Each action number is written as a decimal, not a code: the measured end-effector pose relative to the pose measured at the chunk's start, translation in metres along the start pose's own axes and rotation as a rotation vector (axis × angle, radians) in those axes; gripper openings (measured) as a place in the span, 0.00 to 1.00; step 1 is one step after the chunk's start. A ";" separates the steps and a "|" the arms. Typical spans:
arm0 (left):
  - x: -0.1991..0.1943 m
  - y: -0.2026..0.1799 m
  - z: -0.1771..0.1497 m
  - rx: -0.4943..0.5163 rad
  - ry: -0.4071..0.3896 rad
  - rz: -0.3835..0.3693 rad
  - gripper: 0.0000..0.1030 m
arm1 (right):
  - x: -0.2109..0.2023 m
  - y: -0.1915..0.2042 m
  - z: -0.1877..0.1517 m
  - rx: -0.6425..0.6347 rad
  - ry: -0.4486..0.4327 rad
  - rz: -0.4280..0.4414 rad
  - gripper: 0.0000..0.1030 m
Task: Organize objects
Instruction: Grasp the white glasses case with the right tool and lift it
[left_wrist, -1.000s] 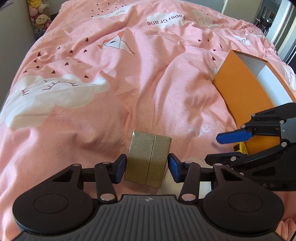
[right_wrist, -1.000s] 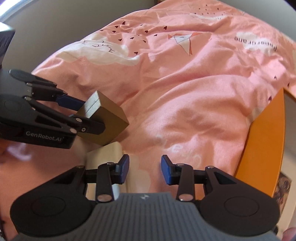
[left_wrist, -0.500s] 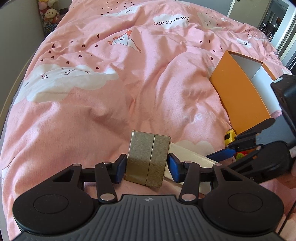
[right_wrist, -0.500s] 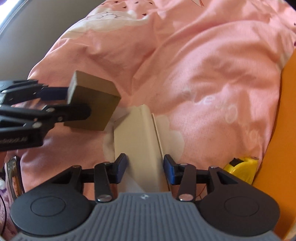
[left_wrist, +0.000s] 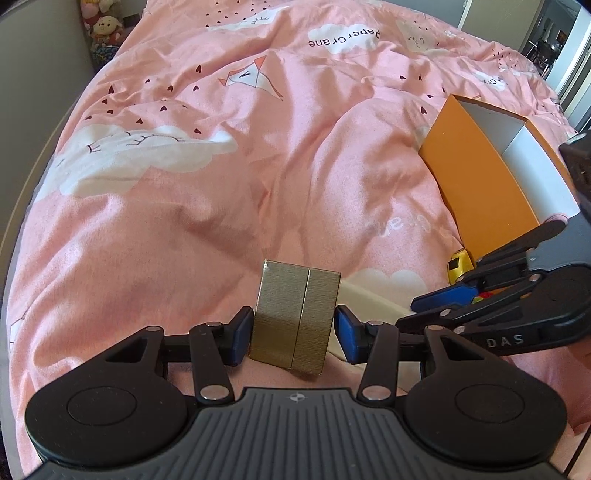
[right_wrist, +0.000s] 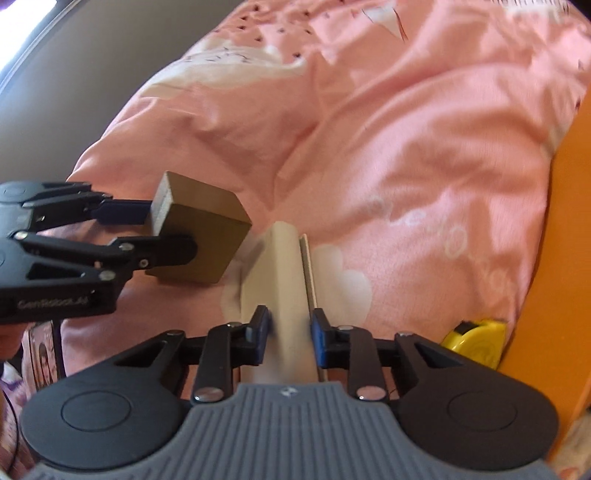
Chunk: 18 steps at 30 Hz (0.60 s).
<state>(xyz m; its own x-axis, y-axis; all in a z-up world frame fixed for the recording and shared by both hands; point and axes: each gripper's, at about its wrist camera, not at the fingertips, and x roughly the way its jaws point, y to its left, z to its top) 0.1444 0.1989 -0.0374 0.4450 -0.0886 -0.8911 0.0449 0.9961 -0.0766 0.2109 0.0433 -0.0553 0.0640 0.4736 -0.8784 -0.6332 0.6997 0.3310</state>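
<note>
A gold-brown box (left_wrist: 295, 314) hangs just above the pink bedcover (left_wrist: 221, 184), and my left gripper (left_wrist: 293, 334) is shut on its two sides. The right wrist view shows that box (right_wrist: 207, 236) and the left gripper (right_wrist: 170, 236) at the left. To the box's right a flat beige box (right_wrist: 280, 266) lies on the cover. My right gripper (right_wrist: 290, 330) points down at it, and its jaws are closing with the blue pads against its long sides. From the left wrist view the right gripper (left_wrist: 410, 314) comes in from the right over the beige box (left_wrist: 369, 299).
An open orange box (left_wrist: 476, 192) with a white inside stands at the right; its orange wall (right_wrist: 569, 258) fills the right edge. A yellow tape measure (right_wrist: 480, 339) lies against it. Plush toys (left_wrist: 103, 26) sit beyond the bed's far left corner. A grey wall runs along the left.
The right gripper tipped down over the beige box and narrowed its jaws onto it. The left gripper, still holding the gold-brown box, drifted a little away from the orange box.
</note>
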 end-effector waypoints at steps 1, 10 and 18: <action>-0.002 -0.001 0.001 0.001 -0.004 0.002 0.53 | -0.006 0.005 0.001 -0.041 -0.014 -0.022 0.23; -0.018 -0.003 -0.001 0.011 -0.022 0.024 0.53 | -0.030 0.059 -0.020 -0.583 -0.109 -0.369 0.00; -0.022 -0.004 -0.004 0.013 -0.028 0.023 0.53 | -0.013 0.056 -0.029 -0.550 -0.019 -0.262 0.00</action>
<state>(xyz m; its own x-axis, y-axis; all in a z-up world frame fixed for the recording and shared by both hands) 0.1310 0.1970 -0.0191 0.4710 -0.0658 -0.8797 0.0457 0.9977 -0.0502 0.1523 0.0603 -0.0355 0.2818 0.3360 -0.8987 -0.8999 0.4174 -0.1261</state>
